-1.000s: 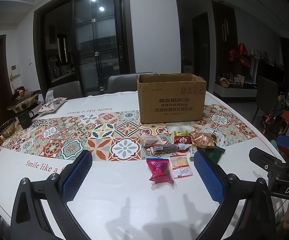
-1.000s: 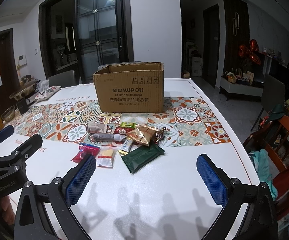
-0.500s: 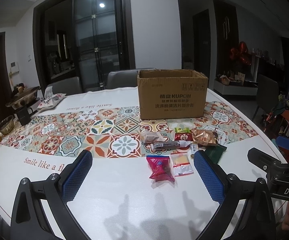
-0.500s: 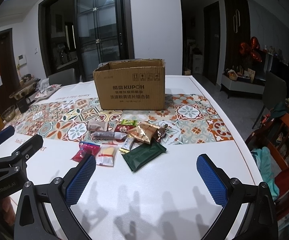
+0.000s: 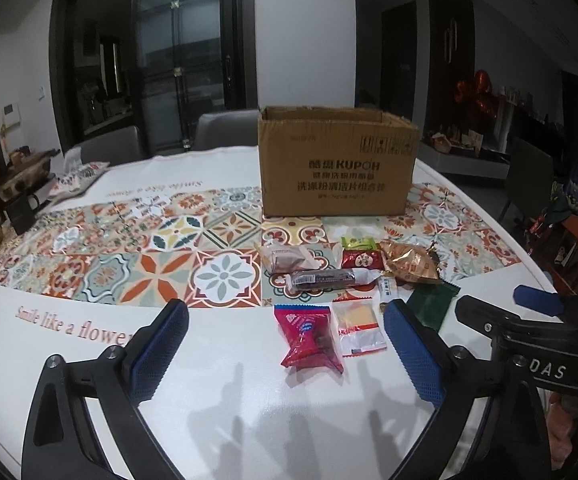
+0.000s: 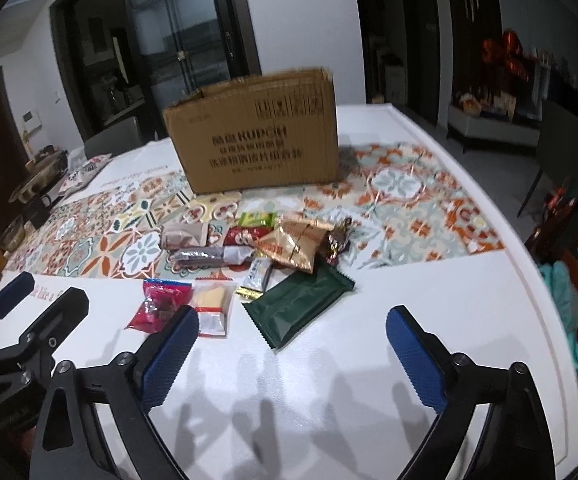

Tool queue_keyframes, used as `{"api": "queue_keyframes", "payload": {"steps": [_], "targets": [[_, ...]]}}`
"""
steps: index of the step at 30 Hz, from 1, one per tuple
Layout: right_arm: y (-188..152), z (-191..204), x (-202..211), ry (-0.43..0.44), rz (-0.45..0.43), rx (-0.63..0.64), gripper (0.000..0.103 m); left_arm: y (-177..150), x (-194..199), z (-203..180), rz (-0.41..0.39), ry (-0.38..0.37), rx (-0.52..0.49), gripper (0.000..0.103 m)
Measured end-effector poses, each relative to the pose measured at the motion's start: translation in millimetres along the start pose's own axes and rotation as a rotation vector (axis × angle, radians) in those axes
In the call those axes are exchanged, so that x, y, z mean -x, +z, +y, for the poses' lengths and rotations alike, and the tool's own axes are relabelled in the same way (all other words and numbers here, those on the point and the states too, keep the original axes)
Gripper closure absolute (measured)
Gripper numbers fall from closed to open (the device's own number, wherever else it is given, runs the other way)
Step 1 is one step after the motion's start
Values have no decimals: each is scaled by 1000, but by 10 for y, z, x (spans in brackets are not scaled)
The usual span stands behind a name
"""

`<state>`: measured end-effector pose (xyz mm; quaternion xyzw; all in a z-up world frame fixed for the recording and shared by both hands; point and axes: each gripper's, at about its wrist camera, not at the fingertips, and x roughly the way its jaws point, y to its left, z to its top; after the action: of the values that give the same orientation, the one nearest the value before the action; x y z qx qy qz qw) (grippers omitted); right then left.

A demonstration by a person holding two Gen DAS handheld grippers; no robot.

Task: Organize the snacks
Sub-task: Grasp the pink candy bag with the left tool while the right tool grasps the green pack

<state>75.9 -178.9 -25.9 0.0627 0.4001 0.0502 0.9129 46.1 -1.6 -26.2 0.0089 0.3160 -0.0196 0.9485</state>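
Snacks lie clustered on the table just in front of the open cardboard box. Left gripper and right gripper hover over them, fingers spread wide, holding nothing.

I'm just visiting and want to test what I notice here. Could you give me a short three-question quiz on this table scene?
1. True or false: the left hand-held gripper is clamped on a snack.
2. Which packet lies nearest the right hand-held gripper? A) dark green packet B) gold foil bag C) green-topped sachet
3. Fill in: the snacks lie in front of an open ______.

Key:
1. False; its jaws are wide apart and empty, with the pink packet lying on the table ahead between them.
2. A
3. cardboard box
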Motion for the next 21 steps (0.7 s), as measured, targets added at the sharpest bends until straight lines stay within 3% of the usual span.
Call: {"api": "queue_keyframes", "payload": {"steps": [11,21], "targets": [[122,-88,-543,-40,118,-107,24,-20,-532,21,126,-45,34,19],[215,-85,-825,-132,158,-145,25,-82,-803,52,204,-68,79,27]]}}
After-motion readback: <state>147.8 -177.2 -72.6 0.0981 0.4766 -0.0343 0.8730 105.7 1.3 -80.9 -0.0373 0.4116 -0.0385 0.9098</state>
